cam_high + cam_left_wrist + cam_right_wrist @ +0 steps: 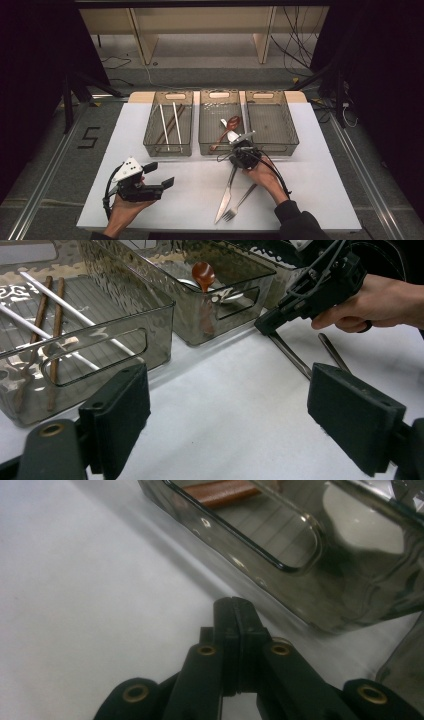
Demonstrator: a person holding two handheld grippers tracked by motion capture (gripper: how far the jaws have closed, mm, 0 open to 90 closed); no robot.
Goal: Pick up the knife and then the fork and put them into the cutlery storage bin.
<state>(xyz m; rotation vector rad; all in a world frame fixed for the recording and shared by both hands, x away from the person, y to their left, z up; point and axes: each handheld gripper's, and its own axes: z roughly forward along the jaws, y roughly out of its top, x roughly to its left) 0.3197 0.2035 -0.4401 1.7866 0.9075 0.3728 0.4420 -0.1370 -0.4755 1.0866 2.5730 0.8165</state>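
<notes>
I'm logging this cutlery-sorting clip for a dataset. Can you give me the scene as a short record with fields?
Surface: white table
Left bin: two white and two brown chopsticks
Middle bin: brown spoon, white spoon
Right bin: nothing in it
On table: knife, fork
Left hand-held gripper: open, holds nothing
Right hand-held gripper: shut, nothing between the jaws, by the middle bin's front wall
</notes>
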